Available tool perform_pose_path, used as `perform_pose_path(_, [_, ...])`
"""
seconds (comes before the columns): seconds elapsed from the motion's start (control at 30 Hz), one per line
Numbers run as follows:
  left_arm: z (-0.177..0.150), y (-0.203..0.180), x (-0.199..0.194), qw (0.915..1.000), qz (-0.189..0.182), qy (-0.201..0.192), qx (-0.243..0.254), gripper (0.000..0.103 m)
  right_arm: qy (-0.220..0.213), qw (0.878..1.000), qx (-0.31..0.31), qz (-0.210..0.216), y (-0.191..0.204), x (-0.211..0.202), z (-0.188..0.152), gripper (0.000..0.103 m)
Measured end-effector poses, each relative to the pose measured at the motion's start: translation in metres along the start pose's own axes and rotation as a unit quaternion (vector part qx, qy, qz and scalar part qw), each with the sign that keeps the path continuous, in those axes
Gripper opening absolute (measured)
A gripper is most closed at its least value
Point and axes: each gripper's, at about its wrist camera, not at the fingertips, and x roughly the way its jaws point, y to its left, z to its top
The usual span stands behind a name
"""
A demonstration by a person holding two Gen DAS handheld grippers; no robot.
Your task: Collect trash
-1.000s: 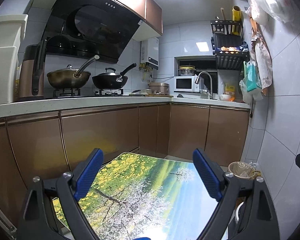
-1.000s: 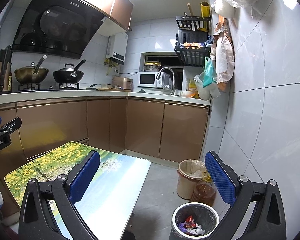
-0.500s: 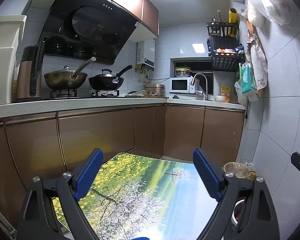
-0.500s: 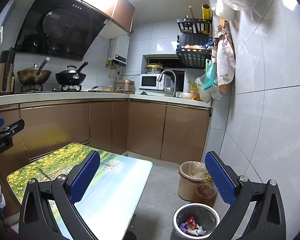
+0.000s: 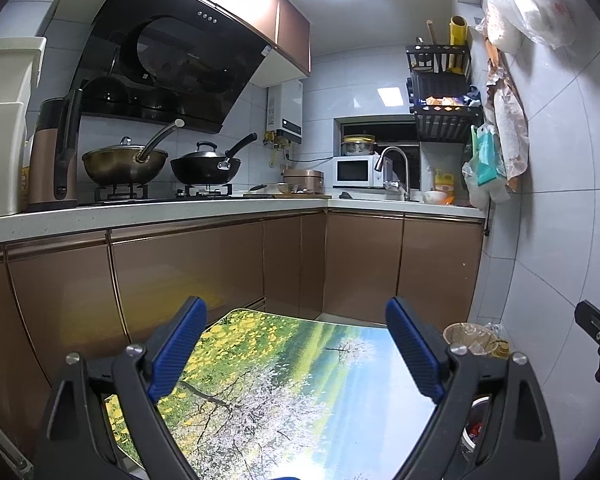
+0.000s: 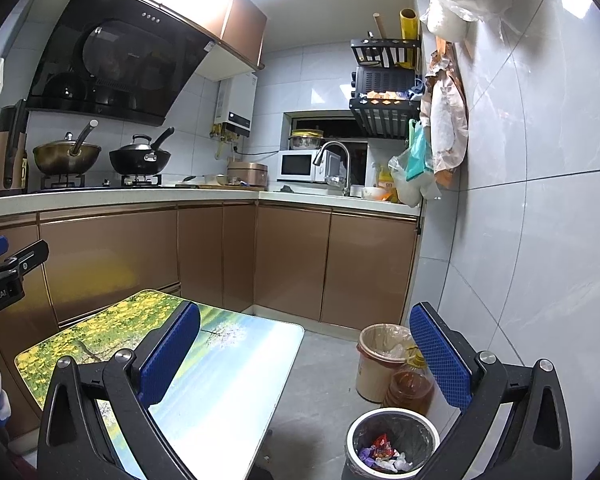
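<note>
My left tool (image 5: pixel 296 346) hung with its blue pads spread wide and nothing between them, above the desk (image 5: pixel 300 392) with the printed landscape top; the near edge of that desk was cut off by the frame and by the tool's black arms; my right tool (image 6: pixel 304 350) was likewise spread and empty, its left pad over the desk's far corner and its right pad over the floor (image 6: pixel 320 364). In the right wrist view the small metal trash bin (image 6: pixel 392 446) sat at 6 o'clock, just off the desk's right edge; wrappers (image 6: pixel 380 454) lay at its bottom, red and purple and white, though what they were I could not make out; its lower wall ran out of frame. Beyond it, toward 5 o'clock, an oil bottle (image 6: pixel 408 386) stood touching or just beside a tan lined bucket (image 6: pixel 376 364), both partly hidden by my right pad. In the left wrist view the bin showed only as a sliver behind the tool's right arm; the other tool's tip poked in at 3 o'clock.
</note>
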Motion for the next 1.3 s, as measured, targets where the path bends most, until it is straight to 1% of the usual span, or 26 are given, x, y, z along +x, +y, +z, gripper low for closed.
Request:
perform_pose_path(0.23, [0.000, -0.007, 0.007, 0.9999, -0.006, 0.008, 0.009, 0.091, 0.008, 1.000, 0.007, -0.001, -0.004, 0.010, 0.000, 0.103])
perform_pose_path(0.33, [-0.001, -0.009, 0.014, 0.9998, -0.002, 0.013, 0.014, 0.091, 0.013, 1.000, 0.011, -0.002, -0.006, 0.018, 0.001, 0.103])
perform_pose_path(0.57, [-0.004, -0.009, 0.039, 0.9993, -0.002, 0.033, 0.017, 0.091, 0.036, 0.999, 0.018, -0.006, -0.008, 0.046, -0.003, 0.103])
perform_pose_path(0.77, [-0.009, -0.011, 0.060, 0.9985, -0.008, 0.050, 0.021, 0.091, 0.057, 0.998, 0.018, -0.010, -0.007, 0.069, -0.009, 0.103])
perform_pose_path(0.97, [-0.018, -0.015, 0.083, 0.9969, -0.015, 0.073, 0.024, 0.091, 0.083, 0.996, 0.017, -0.014, -0.005, 0.094, -0.019, 0.103])
perform_pose_path(1.3, [-0.036, -0.015, 0.117, 0.9937, -0.015, 0.109, 0.024, 0.091, 0.122, 0.992, 0.016, -0.017, -0.001, 0.132, -0.037, 0.103])
